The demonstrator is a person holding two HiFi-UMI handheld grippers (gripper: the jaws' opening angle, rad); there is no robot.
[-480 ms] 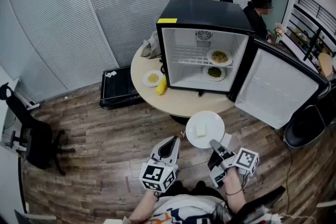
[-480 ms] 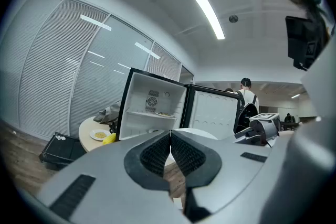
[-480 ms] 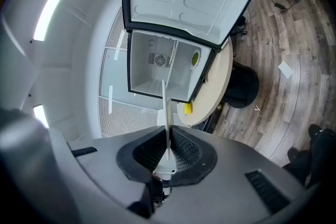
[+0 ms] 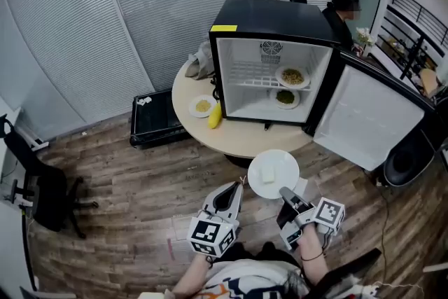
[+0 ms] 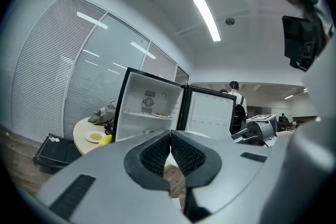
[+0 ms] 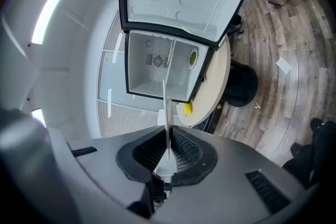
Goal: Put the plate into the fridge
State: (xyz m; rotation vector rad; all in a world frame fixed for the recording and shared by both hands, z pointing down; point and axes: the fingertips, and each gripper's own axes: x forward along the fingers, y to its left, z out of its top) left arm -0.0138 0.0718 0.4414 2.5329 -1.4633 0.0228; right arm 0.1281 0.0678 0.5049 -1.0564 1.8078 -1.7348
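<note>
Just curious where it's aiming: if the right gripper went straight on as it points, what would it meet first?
Likely the open fridge: the right gripper, shut on the plate, faces its inside with nothing between, though depth is unclear.

The near rim of the white round plate (image 4: pixel 283 163) is covered by the right gripper (image 4: pixel 286 194), and the pale square item (image 4: pixel 269 173) lying on it is too small to be identified. In the right gripper view only the plate's thin edge is seen; its upper face is not shown. The food on the two white dishes (image 4: pixel 292 75) inside the black mini fridge (image 4: pixel 273 14) cannot be made out. The yellow object (image 4: pixel 215 114) on the round beige table (image 4: pixel 245 138) is not identifiable. A person (image 4: pixel 341 19) is partly hidden behind the fridge. The black office chair (image 4: pixel 43 185) is cut off by the left edge.
</note>
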